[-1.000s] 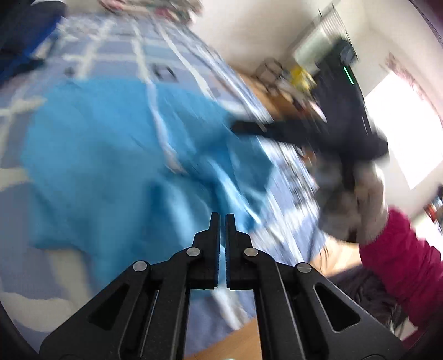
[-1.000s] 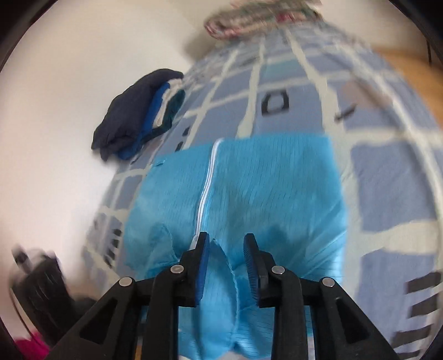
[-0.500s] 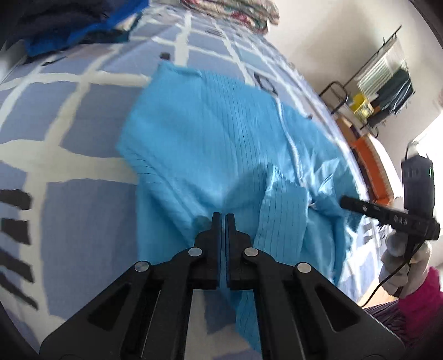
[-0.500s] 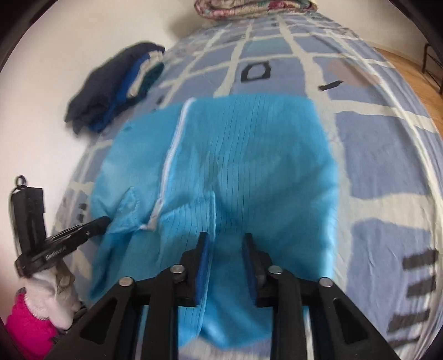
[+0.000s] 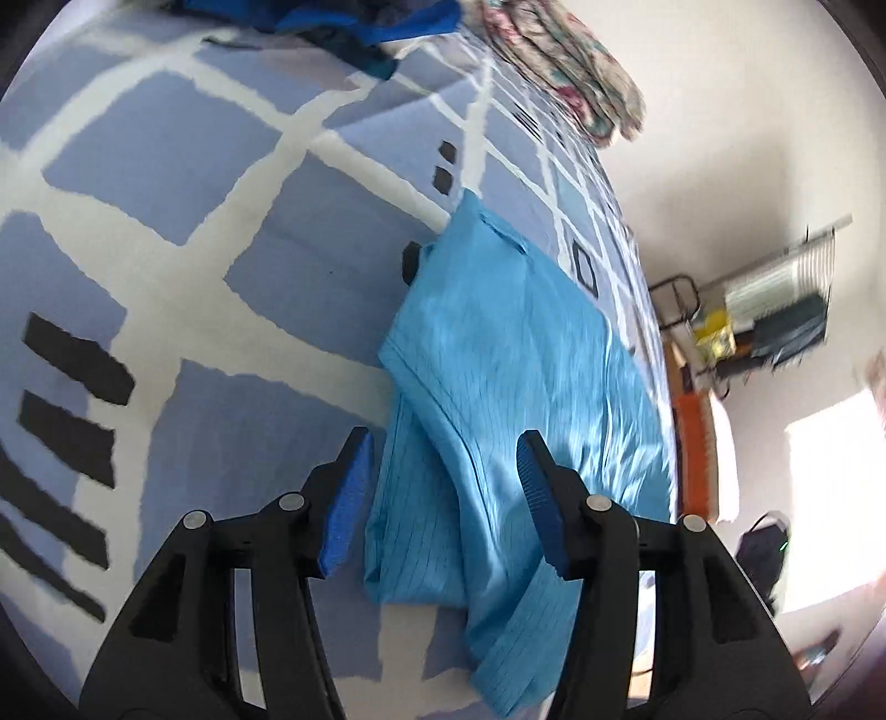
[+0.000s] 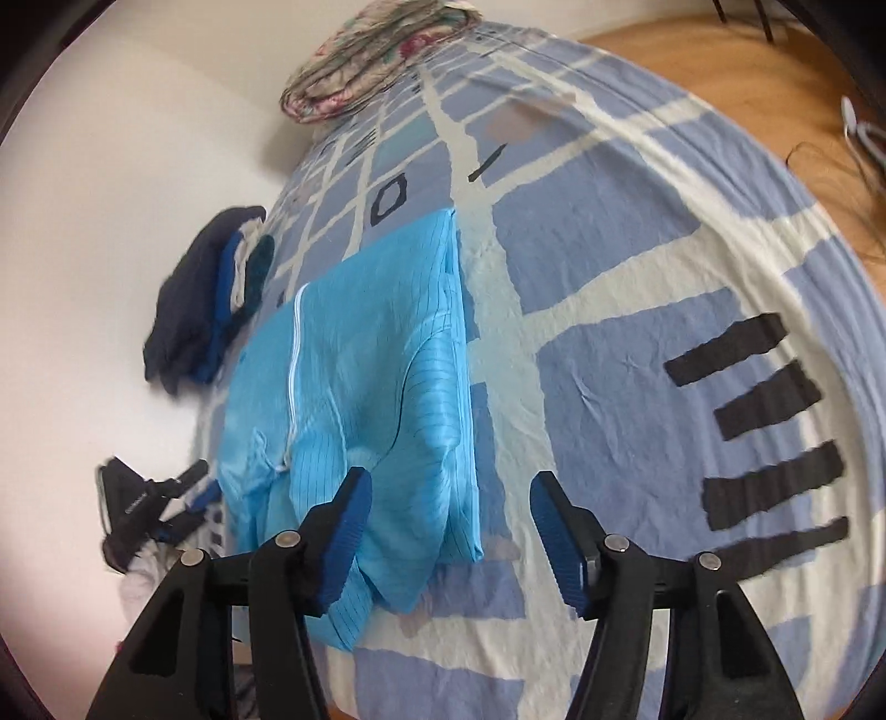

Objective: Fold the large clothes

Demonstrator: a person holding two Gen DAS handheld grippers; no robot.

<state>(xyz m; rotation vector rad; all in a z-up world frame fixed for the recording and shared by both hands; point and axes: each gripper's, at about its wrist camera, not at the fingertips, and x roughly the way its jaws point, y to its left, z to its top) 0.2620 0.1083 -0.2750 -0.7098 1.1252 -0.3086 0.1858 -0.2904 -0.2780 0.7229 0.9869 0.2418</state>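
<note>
A light blue zip-up garment point(image 5: 526, 360) lies on the bed, folded into a long narrow shape, its white zip point(image 6: 293, 354) running along it. My left gripper point(image 5: 446, 471) hovers low over the garment's near left edge. Its jaws are opening and the blue pads point(image 5: 349, 498) stand clear of the cloth. My right gripper point(image 6: 448, 498) hangs over the garment's point(image 6: 360, 376) near right corner, jaws also opening, with the folded edge below the gap and no pad pressing it. The right wrist view also catches the left gripper point(image 6: 202, 481) at the garment's left side.
The bed carries a blue and white checked sheet point(image 6: 637, 277) with black bars. A pile of dark blue clothes point(image 6: 205, 310) lies by the wall, a folded floral quilt point(image 6: 376, 50) at the head. Wooden floor point(image 6: 747, 72) and a rack point(image 5: 775, 315) lie beyond the bed's right side.
Both grippers' jaws have parted; the left was fully shut and the right nearly shut around cloth. Both moved down toward the garment's near end and rolled. The garment now lies folded narrower.
</note>
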